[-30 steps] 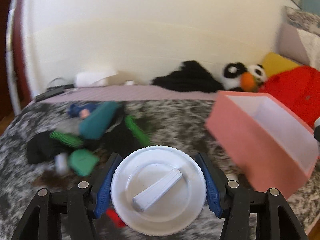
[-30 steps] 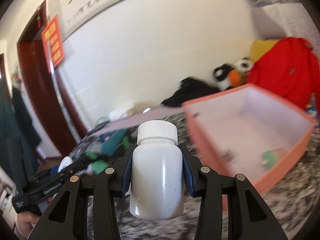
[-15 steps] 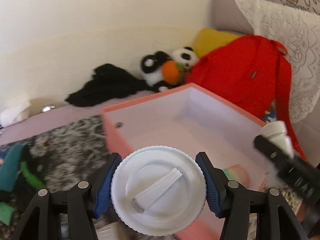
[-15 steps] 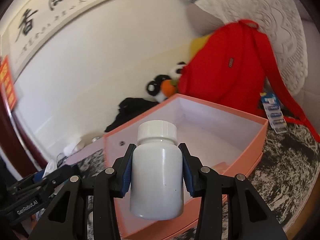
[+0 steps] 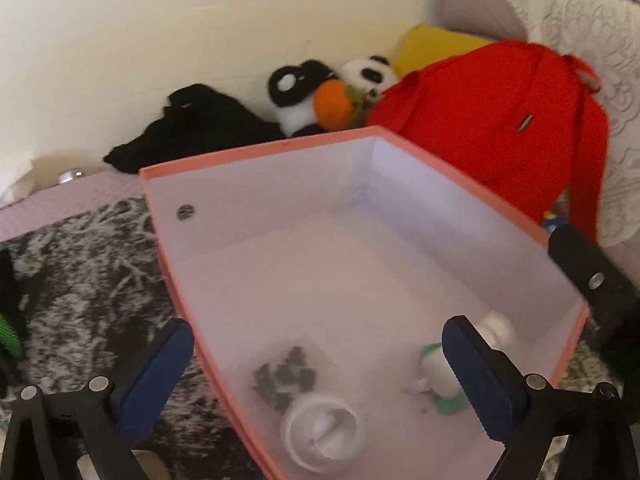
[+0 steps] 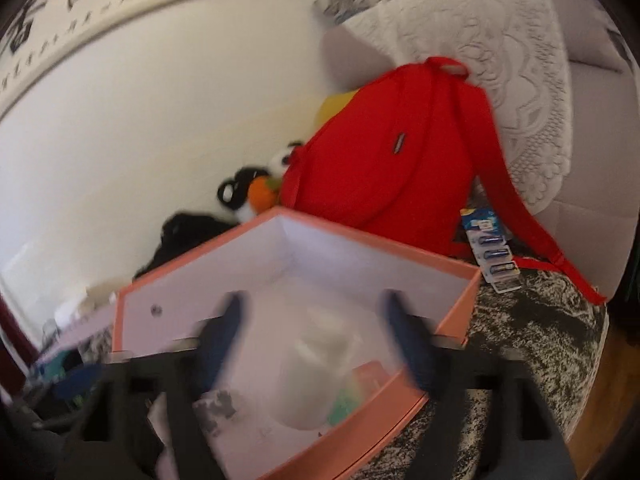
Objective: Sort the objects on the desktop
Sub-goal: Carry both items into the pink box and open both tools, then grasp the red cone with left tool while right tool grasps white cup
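Note:
A pink box (image 5: pixel 256 148) with a white inside fills both views. My left gripper (image 5: pixel 316 364) hangs over its near end, jaws opening wide, nothing between the blue pads (image 5: pixel 156 364). The white round lid (image 5: pixel 320 432) lies loose on the box floor below. In the right wrist view my right gripper (image 6: pixel 316 336) is blurred above the box (image 6: pixel 460 312), jaws opening. The white bottle (image 6: pixel 316 376) shows blurred under them, clear of both pads, beside a green item (image 6: pixel 344 404). Part of the right gripper's black body (image 5: pixel 592 280) shows over the box's right wall.
A red backpack (image 5: pixel 500 120), a panda plush (image 5: pixel 320 100) and black cloth (image 5: pixel 192 132) lie behind the box. A battery pack (image 6: pixel 492 252) leans by the backpack strap. Small dark bits (image 5: pixel 284 376) and a green item (image 5: pixel 444 400) sit inside the box. Green clutter (image 5: pixel 10 332) lies at left.
Both grippers swung right over the pink box and opened. The left one let go of the white lid and the right one let go of the white bottle; both are in the box.

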`<action>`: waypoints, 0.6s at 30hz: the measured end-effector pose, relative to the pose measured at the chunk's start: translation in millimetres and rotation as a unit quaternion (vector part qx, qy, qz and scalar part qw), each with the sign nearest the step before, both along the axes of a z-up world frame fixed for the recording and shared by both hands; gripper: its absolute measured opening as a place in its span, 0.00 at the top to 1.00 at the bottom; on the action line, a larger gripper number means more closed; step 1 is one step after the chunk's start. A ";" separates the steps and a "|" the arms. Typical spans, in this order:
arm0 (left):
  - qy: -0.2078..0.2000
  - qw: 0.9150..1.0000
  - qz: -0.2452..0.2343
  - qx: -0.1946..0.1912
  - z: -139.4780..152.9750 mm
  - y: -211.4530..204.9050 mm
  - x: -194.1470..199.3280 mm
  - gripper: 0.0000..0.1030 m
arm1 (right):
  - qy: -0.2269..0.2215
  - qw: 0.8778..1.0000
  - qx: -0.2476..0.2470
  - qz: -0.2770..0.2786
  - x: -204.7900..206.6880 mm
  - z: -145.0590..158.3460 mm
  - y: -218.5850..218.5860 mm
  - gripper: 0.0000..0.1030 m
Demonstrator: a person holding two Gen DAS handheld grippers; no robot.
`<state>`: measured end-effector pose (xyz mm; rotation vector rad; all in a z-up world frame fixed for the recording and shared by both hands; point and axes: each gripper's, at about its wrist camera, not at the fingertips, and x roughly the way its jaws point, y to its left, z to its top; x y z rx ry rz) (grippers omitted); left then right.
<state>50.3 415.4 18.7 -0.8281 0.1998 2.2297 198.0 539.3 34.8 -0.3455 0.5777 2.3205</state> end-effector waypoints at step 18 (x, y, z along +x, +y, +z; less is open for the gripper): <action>0.070 0.991 0.085 -0.072 -2.5 -152.7 2.8 0.01 | 0.030 0.997 0.046 0.060 -16.8 30.2 -89.1 0.08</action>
